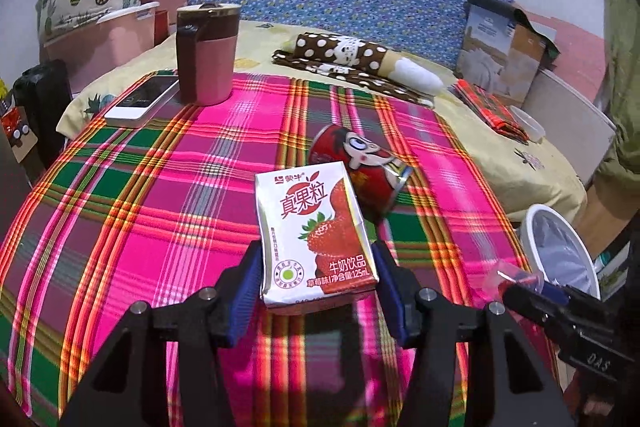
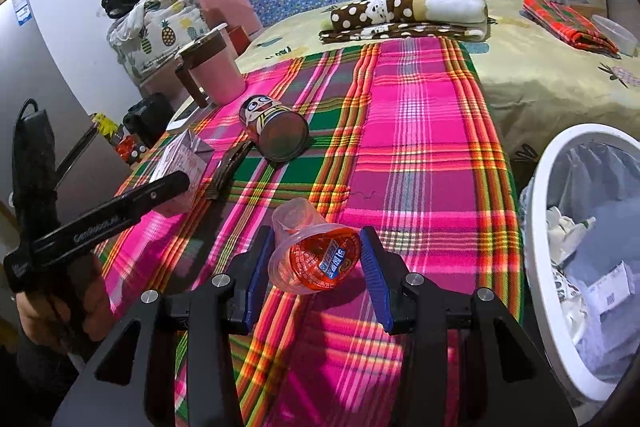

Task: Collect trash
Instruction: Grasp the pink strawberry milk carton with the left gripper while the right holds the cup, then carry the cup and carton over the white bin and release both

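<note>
Toward the left edge of the plaid cloth that covers the surface, the left claw reaches in low and level, its blue pads on either side of a strawberry milk carton lying on the cloth — a sliver of gap shows at each pad, so whether it grips is not clear. From the right wrist view, the person's hand is wrapped around that tool's handle at the left edge. Just behind the carton a red cartoon can lies on its side. Further right, the right claw tilts downward, closed on a clear plastic cup with an orange label — held on its side above the cloth. Off the right edge stands a white trash bin, lined and holding paper scraps.
</note>
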Demonstrator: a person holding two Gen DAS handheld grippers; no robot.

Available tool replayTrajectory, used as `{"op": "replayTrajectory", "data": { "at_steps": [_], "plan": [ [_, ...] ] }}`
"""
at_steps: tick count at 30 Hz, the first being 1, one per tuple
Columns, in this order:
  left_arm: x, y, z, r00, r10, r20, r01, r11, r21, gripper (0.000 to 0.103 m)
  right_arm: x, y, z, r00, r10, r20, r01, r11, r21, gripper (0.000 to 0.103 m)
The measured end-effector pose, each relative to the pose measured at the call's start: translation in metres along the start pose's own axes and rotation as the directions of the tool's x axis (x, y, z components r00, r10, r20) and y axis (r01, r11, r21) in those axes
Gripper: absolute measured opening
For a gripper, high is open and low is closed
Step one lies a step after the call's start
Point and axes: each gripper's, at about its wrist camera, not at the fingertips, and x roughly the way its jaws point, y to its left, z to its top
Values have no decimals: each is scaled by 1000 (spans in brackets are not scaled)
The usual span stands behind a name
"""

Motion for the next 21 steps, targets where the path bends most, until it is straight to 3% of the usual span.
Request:
{"op": "replayTrajectory", "data": {
  "at_steps": [21],
  "plan": [
    [-35, -66, -17, 994, -112, 8, 110, 986, 124, 56, -48, -11, -9, 995, -59, 84, 57, 998, 25, 45]
  ]
}}
